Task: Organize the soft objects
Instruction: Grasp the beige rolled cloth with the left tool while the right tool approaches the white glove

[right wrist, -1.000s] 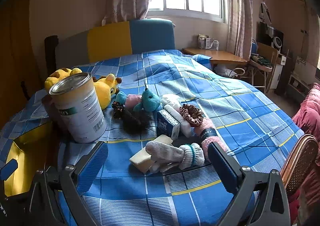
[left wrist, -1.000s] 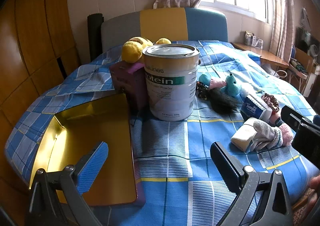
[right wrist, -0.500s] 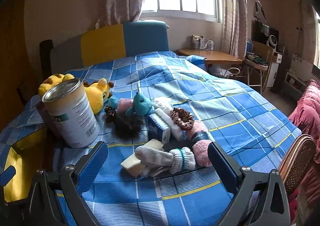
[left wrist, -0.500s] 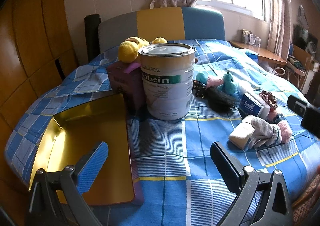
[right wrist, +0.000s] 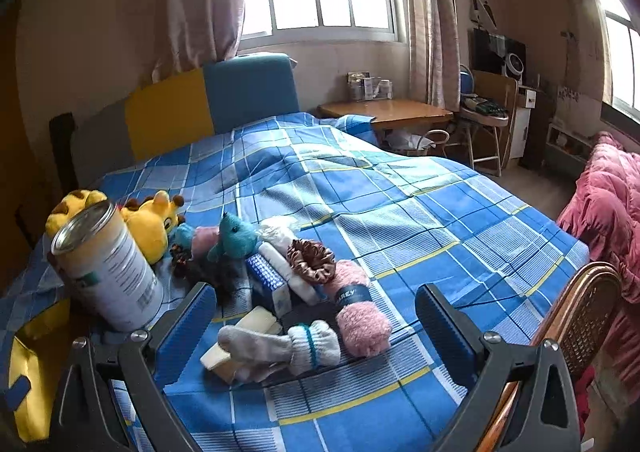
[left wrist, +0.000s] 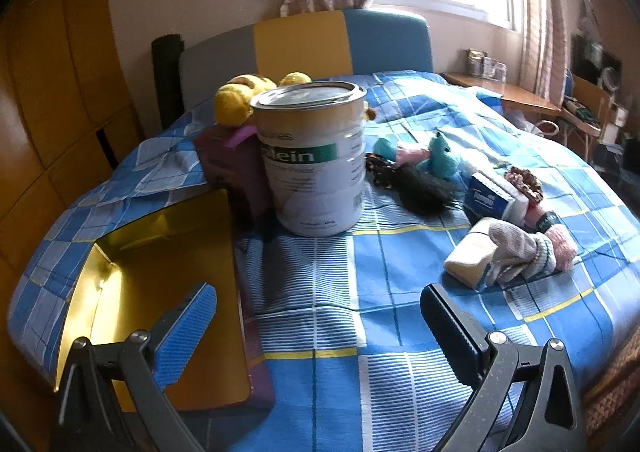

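Right gripper, jaws wide and empty, frames the grey knitted glove near the blue checked bedspread's front edge, long axis crosswise to the fingers. Left gripper, also wide, lies farther off, beside the gold-lined open box.

blue checked bedspread, yellow plush giraffe, pink fuzzy socks

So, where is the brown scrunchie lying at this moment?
In the right wrist view the brown scrunchie lies mid-frame on the bedspread, between the pink fuzzy sock and the teal plush toy.
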Demonstrator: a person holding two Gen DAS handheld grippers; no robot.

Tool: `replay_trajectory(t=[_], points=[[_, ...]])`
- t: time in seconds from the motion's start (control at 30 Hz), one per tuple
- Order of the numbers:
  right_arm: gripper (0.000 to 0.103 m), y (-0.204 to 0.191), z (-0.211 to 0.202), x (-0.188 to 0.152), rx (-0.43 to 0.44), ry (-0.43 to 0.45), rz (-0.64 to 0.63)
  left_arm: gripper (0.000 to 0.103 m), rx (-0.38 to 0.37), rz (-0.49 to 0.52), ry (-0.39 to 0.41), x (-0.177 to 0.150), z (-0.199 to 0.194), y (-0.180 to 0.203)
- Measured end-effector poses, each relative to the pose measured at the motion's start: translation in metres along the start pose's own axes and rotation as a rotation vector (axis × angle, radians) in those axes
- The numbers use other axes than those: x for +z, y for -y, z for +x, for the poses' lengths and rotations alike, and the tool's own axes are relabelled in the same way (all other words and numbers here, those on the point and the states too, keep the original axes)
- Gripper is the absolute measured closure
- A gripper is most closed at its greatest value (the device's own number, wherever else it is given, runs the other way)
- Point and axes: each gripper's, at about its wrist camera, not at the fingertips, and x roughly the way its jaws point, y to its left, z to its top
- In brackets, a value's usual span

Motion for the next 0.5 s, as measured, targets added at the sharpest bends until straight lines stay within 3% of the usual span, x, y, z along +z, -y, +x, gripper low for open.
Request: replay_trajectory(t=[0.13,0.3,0.5], points=[[0.001,0.008,0.01,0.013,0.002,0.011,0.021,0.0,-0.045,0.016,0.005,0.001,0.0,0.006],[0.001,0.022,0.035,0.027,-0.017,0.022,0.057,0.0,-0.206,-0.021,-0.086,0.003,0.01,0.009],[0.001,0.043,0.068,0.026,-0.047,0.028,0.11,0.001,-0.254,0.108,-0.138,-0.003,0.029,0.038]])
